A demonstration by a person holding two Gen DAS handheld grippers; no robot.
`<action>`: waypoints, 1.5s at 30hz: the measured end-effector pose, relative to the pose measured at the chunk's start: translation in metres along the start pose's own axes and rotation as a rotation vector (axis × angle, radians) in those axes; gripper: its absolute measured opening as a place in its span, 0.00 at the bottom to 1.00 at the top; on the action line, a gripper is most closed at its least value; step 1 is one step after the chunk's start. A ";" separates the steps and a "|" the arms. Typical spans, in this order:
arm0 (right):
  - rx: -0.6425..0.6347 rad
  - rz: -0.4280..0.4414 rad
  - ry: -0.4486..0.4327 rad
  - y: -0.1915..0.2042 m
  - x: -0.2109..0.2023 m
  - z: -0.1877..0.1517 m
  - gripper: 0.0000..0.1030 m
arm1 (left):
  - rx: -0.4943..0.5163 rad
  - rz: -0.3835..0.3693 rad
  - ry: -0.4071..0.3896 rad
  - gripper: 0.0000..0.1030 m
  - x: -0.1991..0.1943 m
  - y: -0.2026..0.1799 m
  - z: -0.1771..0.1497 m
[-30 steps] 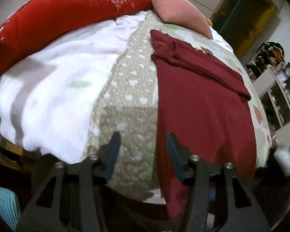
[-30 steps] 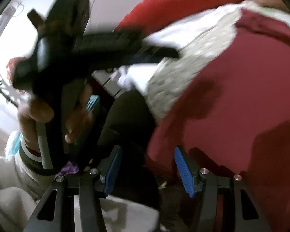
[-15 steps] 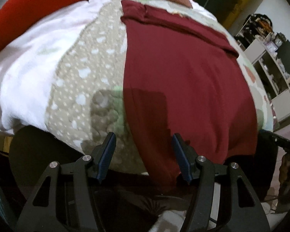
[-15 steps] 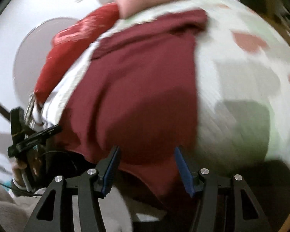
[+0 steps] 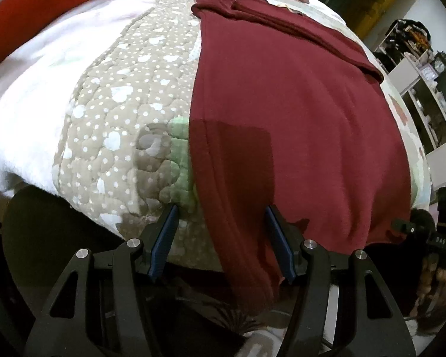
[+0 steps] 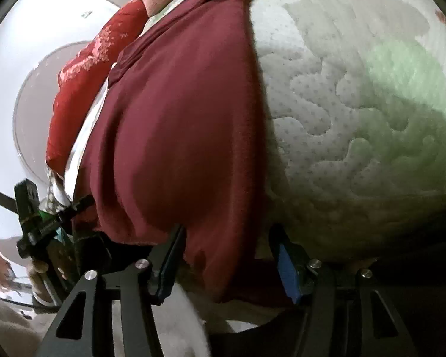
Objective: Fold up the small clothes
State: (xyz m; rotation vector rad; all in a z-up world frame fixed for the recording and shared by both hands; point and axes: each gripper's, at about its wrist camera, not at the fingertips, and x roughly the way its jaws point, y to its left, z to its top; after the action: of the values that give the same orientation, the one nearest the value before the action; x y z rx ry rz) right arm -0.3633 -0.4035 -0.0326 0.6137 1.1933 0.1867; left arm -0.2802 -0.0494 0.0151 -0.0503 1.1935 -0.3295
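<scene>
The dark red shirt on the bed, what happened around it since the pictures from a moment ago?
Both tongs came in and down to the dark red shirt hanging over the bed's near edge. The right tongs swung over from facing the other hand to straddle the shirt's right bottom corner. The left tongs closed in on the left corner. Neither has pinched it yet. The shirt itself lies flat as before, on the quilt.

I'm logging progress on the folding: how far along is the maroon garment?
Done: the maroon garment lies flat on the quilt, top edge turned over. In hand: left gripper and right gripper open around its near hem corners. Left: gripping and folding.
</scene>
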 end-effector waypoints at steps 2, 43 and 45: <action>0.018 0.012 -0.016 -0.002 0.003 0.001 0.50 | 0.001 -0.006 0.002 0.58 0.002 0.000 0.001; -0.141 0.033 -0.519 0.060 -0.061 0.258 0.08 | -0.069 -0.204 -0.308 0.07 -0.002 0.002 0.266; -0.126 0.008 -0.516 0.056 -0.055 0.278 0.08 | -0.077 -0.195 -0.307 0.07 0.005 0.001 0.278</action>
State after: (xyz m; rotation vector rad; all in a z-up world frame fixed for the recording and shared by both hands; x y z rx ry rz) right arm -0.1210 -0.4780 0.1059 0.5152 0.6751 0.1001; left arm -0.0234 -0.0873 0.1143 -0.2764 0.8974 -0.4305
